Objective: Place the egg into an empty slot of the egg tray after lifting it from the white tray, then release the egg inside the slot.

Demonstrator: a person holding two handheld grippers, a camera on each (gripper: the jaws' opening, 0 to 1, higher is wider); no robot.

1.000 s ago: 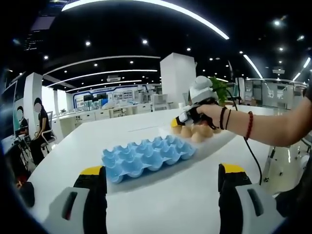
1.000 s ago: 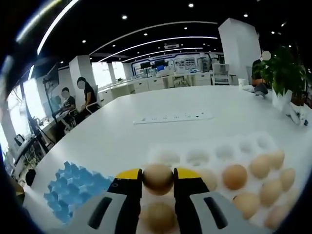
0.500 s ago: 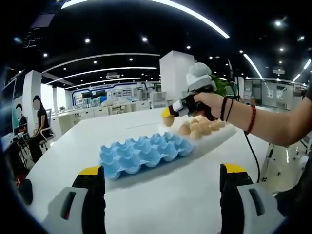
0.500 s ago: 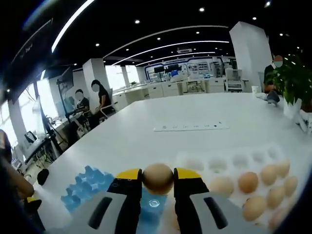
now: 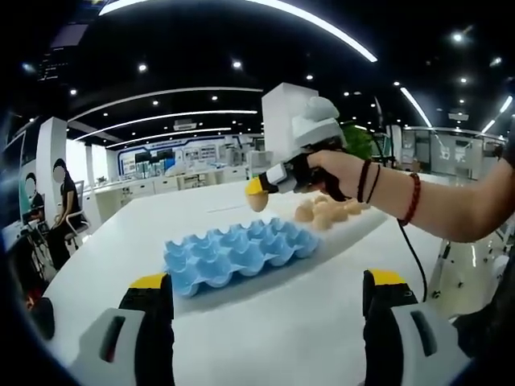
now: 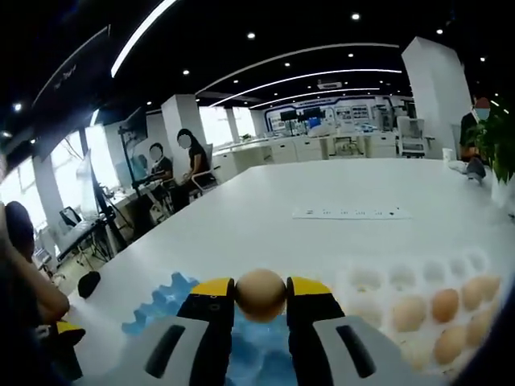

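1. Right gripper (image 6: 260, 299) clenched on the brown egg (image 6: 260, 293), held in the air above the blue moulded egg tray (image 5: 233, 253) so it can drop into an empty slot.
2. Left gripper (image 5: 265, 322) idle, spread wide, low over the white tabletop (image 5: 282, 338).
3. Since a second ago the egg has travelled from over the white tray (image 6: 418, 281) to the blue one.

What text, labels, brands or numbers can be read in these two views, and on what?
None can be read.
Blue-lit displays on the far wall: too small and blurred.
Blue egg tray, white tray, egg in the right gripper and left gripper: no markings show.
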